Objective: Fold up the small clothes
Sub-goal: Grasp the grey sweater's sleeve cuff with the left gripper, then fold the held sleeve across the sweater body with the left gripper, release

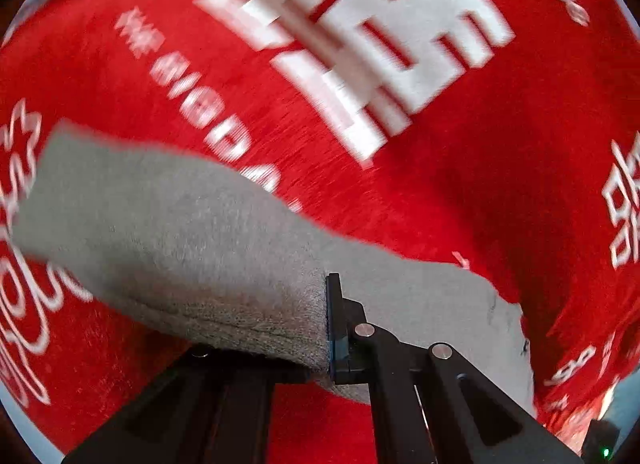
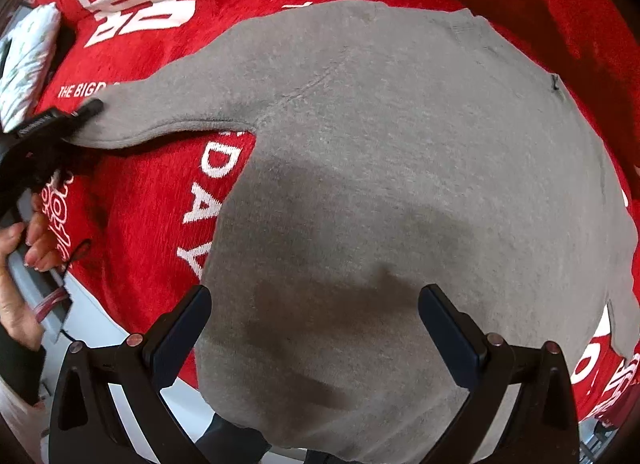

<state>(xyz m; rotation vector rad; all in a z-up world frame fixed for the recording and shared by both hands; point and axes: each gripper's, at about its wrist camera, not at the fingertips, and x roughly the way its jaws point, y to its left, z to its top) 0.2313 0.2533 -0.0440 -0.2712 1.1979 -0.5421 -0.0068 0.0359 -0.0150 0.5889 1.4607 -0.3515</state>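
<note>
Red cloth (image 2: 132,184) lettered "THE BIGD", under grey sweater (image 2: 380,168)

red printed blanket (image 2: 152,200), white pillow (image 2: 28,60)

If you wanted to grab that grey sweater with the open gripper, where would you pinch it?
Probably the hem edge of the grey sweater, coming straight down from above. The right gripper hangs open over its flat body, where nothing stands up to pinch; an edge gives a lip. The left gripper already pinches the sleeve end that way.
</note>
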